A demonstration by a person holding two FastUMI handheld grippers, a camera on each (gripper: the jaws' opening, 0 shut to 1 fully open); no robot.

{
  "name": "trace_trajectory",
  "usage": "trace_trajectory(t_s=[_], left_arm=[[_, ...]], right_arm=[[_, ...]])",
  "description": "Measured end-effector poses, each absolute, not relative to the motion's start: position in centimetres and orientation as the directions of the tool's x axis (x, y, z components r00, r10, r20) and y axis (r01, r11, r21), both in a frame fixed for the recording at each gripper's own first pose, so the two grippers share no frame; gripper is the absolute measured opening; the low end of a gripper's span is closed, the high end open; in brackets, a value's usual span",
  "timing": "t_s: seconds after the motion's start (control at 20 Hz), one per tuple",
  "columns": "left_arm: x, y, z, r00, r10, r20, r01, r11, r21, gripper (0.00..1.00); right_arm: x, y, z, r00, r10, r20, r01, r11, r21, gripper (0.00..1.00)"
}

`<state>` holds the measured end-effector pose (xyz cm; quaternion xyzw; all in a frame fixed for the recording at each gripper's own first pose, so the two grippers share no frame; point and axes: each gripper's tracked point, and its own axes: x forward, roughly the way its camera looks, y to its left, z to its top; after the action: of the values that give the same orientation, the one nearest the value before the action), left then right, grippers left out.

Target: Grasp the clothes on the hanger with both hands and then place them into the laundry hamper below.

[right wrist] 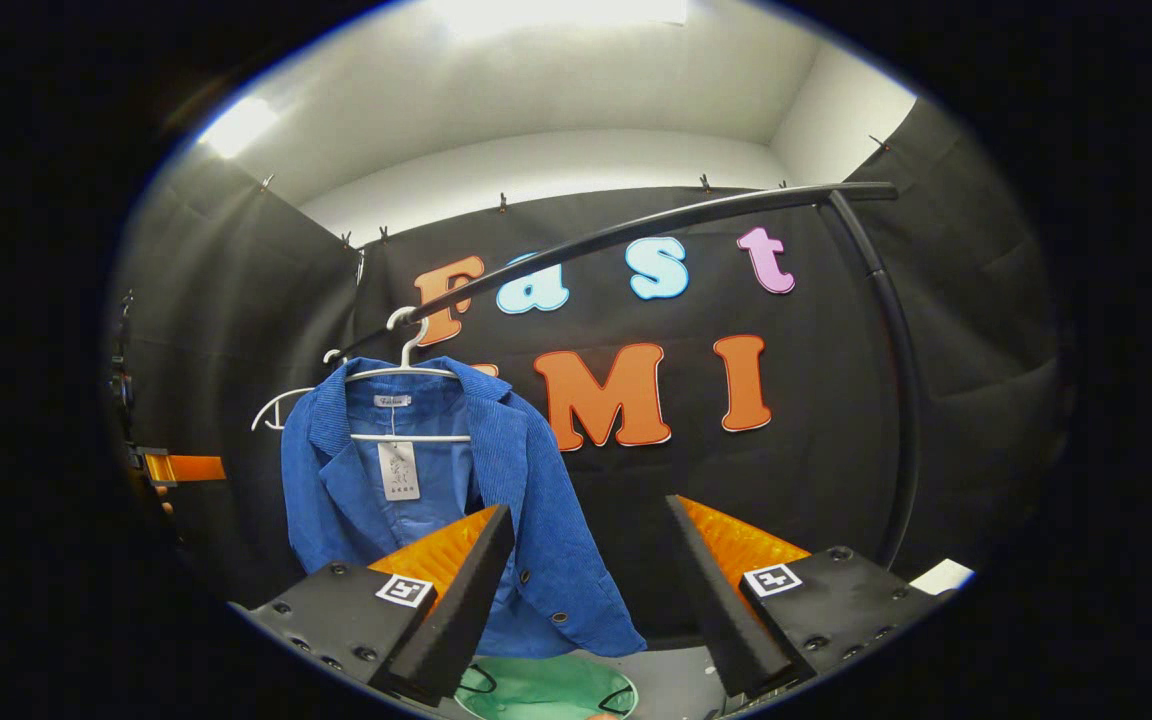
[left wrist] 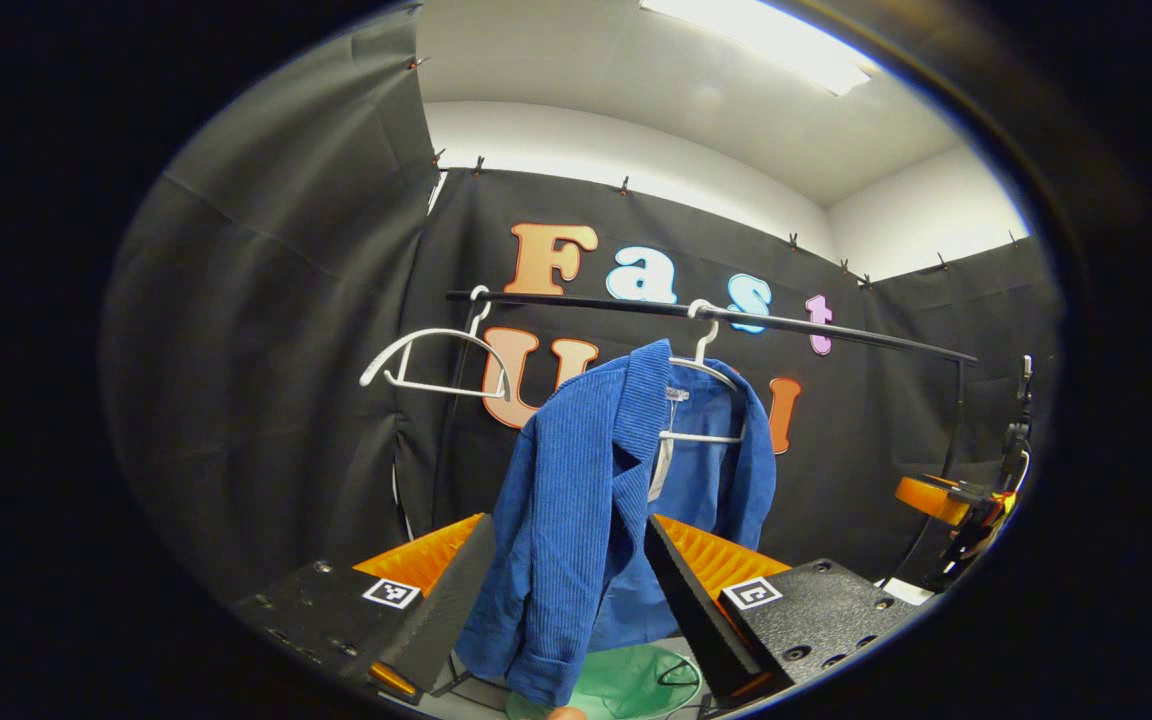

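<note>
A blue corduroy jacket [left wrist: 586, 500] hangs on a white hanger [left wrist: 706, 385] from a black rail [left wrist: 716, 315]. In the left gripper view my left gripper [left wrist: 571, 590] is open, its fingers standing either side of the jacket's lower half, short of it. In the right gripper view the same jacket [right wrist: 496, 480] hangs left of centre on its hanger [right wrist: 406, 375]. My right gripper [right wrist: 586, 580] is open, empty, and aimed to the right of the jacket. A green hamper [left wrist: 636, 685] sits below the jacket, seen also as the hamper [right wrist: 546, 690] in the right gripper view.
A second white hanger [left wrist: 431, 360] hangs bare at the rail's left end. The rail's upright post [right wrist: 896, 400] bends down on the right. The other gripper [left wrist: 966, 500] shows at the far right edge of the left gripper view.
</note>
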<state>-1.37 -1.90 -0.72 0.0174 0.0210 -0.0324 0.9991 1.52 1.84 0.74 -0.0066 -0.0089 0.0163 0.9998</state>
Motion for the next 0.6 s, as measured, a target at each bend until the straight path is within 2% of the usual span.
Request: trace_trajectory(t_s=[0.2,0.25,0.3,0.45,0.5,0.55,0.6], left_arm=[[-1.0,-2.9,-0.5,0.996,-0.077,-0.041,0.078,0.997,0.027,0.95],[-0.7,-3.4,-0.6,0.995,-0.086,-0.044,0.087,0.996,0.022,0.95],[-0.3,-3.9,-0.7,0.994,-0.095,-0.050,0.096,0.995,0.017,0.95],[1.4,-5.4,-1.5,0.991,-0.113,-0.072,0.114,0.993,0.004,0.95],[2.0,-5.7,-1.7,0.990,-0.116,-0.078,0.116,0.993,0.002,0.95],[2.7,-6.0,-2.0,0.990,-0.117,-0.085,0.117,0.993,0.002,0.95],[3.4,-6.2,-2.3,0.989,-0.110,-0.094,0.111,0.994,0.008,0.95]], right_arm=[[3.1,2.6,1.4,0.999,0.042,0.022,-0.041,0.999,-0.016,0.98],[3.8,3.0,1.4,0.999,0.048,0.016,-0.048,0.999,-0.013,0.89],[4.6,3.6,1.4,0.998,0.060,0.010,-0.060,0.998,-0.008,0.98],[7.3,5.1,0.7,0.996,0.087,-0.015,-0.087,0.996,-0.004,0.98],[8.3,5.8,0.5,0.995,0.097,-0.022,-0.097,0.995,-0.008,0.89],[9.4,6.6,0.2,0.993,0.110,-0.031,-0.111,0.994,-0.011,0.98],[10.5,7.4,-0.2,0.991,0.125,-0.045,-0.125,0.992,-0.012,0.98]])
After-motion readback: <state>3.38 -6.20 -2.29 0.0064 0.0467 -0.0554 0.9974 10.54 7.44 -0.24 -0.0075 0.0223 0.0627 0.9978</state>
